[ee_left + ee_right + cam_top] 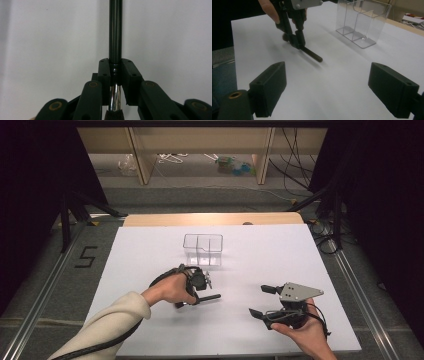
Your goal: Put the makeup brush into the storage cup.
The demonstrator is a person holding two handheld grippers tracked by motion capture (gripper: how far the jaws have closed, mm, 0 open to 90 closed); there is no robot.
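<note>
A: Pen (207, 298) is on the white table (150, 245), clamped in the left gripper (196, 296). Jaws are closed on it right where the chrome band meets the black barrel, you can see that in the left gripper view (115, 37). Looks like a pen or some thin black rod tbh, can't say for sure.

B: Which way does it lie?

A: Long axis runs roughly level across the table in the high view, free end sticking out toward the person's right. Far end seems to be resting on the table or just above it, can't tell which. In the right gripper view it pokes out past the left jaws (311, 54), tip aimed more or less at the right gripper.

B: And the right gripper?

A: Right gripper (259, 300) is wide open, nothing between the jaws, hovering near the front edge, well apart from the pen. Same in its own view (334, 87), just bare table between the pads.

B: So where does it go, the box?

A: Prob. Clear box (203, 249) w/ a divider stands further back, a bit beyond the left hand. Left is way nearer to it. Imo the pen has to be tipped from flat to upright to drop in, so its axis vs the open top is what matters.
</note>
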